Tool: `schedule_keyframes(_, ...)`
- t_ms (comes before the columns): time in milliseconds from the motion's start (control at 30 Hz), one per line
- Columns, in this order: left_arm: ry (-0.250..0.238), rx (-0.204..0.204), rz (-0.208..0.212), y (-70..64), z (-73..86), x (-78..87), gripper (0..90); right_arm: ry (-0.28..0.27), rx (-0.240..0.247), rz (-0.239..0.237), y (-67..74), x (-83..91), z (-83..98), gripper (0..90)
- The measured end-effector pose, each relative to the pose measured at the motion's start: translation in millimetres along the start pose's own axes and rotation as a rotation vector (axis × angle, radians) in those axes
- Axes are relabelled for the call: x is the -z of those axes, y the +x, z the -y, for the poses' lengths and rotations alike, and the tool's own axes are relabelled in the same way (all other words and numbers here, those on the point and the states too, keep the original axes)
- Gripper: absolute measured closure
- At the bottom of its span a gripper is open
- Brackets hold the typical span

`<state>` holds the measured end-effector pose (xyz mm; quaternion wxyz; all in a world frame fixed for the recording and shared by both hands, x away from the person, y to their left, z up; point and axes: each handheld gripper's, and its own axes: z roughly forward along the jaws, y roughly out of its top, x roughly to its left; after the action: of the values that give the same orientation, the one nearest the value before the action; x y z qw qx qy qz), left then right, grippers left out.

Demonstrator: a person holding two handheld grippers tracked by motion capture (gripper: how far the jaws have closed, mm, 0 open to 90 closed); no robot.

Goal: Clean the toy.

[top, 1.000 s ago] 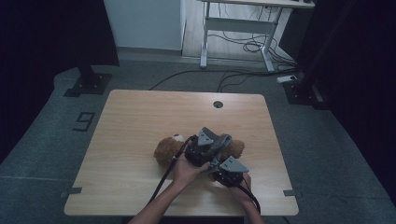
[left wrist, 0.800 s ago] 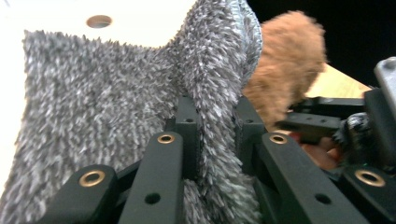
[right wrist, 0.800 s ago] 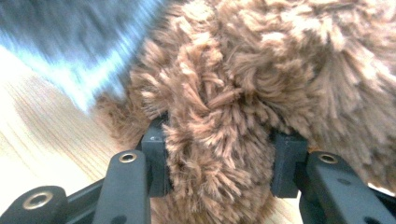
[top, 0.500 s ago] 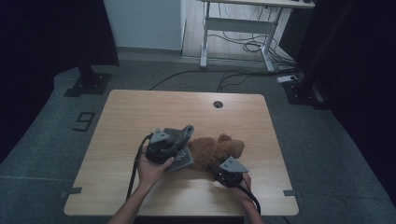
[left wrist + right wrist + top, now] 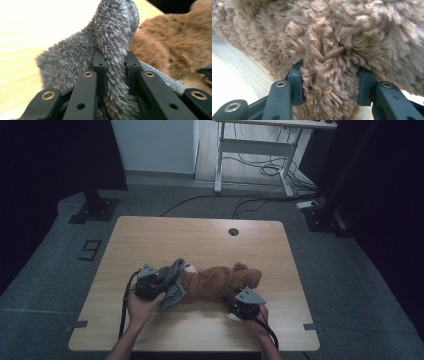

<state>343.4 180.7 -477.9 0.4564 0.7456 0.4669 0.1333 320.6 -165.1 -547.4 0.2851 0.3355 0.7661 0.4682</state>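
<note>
A brown plush teddy bear (image 5: 220, 282) lies on its side across the front half of the wooden table (image 5: 200, 240). My left gripper (image 5: 170, 279) is shut on a grey fuzzy cloth (image 5: 175, 292) at the bear's left end. In the left gripper view a fold of the grey cloth (image 5: 113, 50) is pinched between the jaws, with the bear's brown fur (image 5: 172, 47) just behind it. My right gripper (image 5: 235, 304) is at the bear's lower right, shut on a tuft of the bear's fur (image 5: 329, 65).
The table has a round cable hole (image 5: 233, 231) near its far edge. Beyond it stand a white desk frame (image 5: 250, 155) with cables on the floor, and black stand bases (image 5: 95, 210) at both sides.
My left gripper moved left across the bear, carrying the grey cloth from the bear's middle to its left end. The bear now lies uncovered and stretched out. My right gripper stayed put.
</note>
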Motion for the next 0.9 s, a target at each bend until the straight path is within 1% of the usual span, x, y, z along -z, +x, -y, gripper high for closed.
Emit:
schedule_keyframes(133, 0.046, 0.048, -0.029, 19.5, 12.0, -4.9, 75.5, -0.002, 0.002, 0.007, -1.3, -2.6, -0.6, 52.4)
schedule_keyframes(167, 0.054, 0.061, -0.028, 23.7, 14.6, -6.8, 75.4, -0.001, 0.000, 0.011, -2.0, -3.7, -1.0, 52.5)
schedule_keyframes(200, 0.066, 0.072, -0.026, 27.1, 15.9, -9.0, 75.4, -0.002, -0.001, 0.013, -3.1, -5.1, -1.4, 52.6)
schedule_keyframes(267, 0.057, 0.079, -0.025, 27.7, 13.2, -9.5, 75.3, -0.002, -0.005, 0.022, -5.6, -8.5, -2.8, 52.7)
schedule_keyframes(333, 0.039, 0.058, -0.033, 23.0, 3.6, -7.9, 75.3, 0.000, 0.001, 0.038, -7.5, -12.1, -4.4, 53.0)
schedule_keyframes(367, 0.024, 0.049, -0.030, 19.7, -2.9, -6.9, 75.3, -0.002, 0.006, 0.048, -8.3, -14.2, -4.8, 53.2)
schedule_keyframes(467, -0.013, 0.012, -0.026, 6.2, -26.9, -7.6, 75.1, -0.006, 0.012, 0.076, -12.0, -19.6, -5.6, 53.5)
schedule_keyframes(500, -0.023, -0.005, -0.021, 0.0, -37.1, -10.2, 75.0, -0.007, 0.010, 0.079, -13.6, -20.8, -6.0, 53.5)
schedule_keyframes(567, -0.032, -0.026, -0.012, -9.1, -49.8, -16.0, 74.8, -0.007, 0.003, 0.073, -15.7, -21.9, -6.4, 53.5)
schedule_keyframes(633, -0.026, -0.050, 0.000, -19.2, -60.5, -25.4, 74.6, -0.007, 0.003, 0.071, -16.1, -22.0, -6.4, 53.4)
schedule_keyframes(700, 0.001, -0.075, 0.000, -27.6, -65.7, -36.5, 74.3, -0.009, 0.007, 0.068, -16.6, -21.8, -6.3, 53.3)
schedule_keyframes(767, 0.015, -0.085, -0.009, -33.4, -65.4, -45.7, 73.8, -0.009, 0.008, 0.067, -16.7, -21.6, -6.1, 53.1)
schedule_keyframes(867, 0.024, -0.112, -0.029, -38.2, -58.6, -51.6, 73.7, -0.011, 0.011, 0.061, -16.9, -21.2, -5.8, 52.0)
schedule_keyframes(900, 0.035, -0.125, -0.034, -38.9, -54.6, -53.3, 73.8, -0.011, 0.011, 0.058, -17.0, -20.9, -5.7, 50.8)
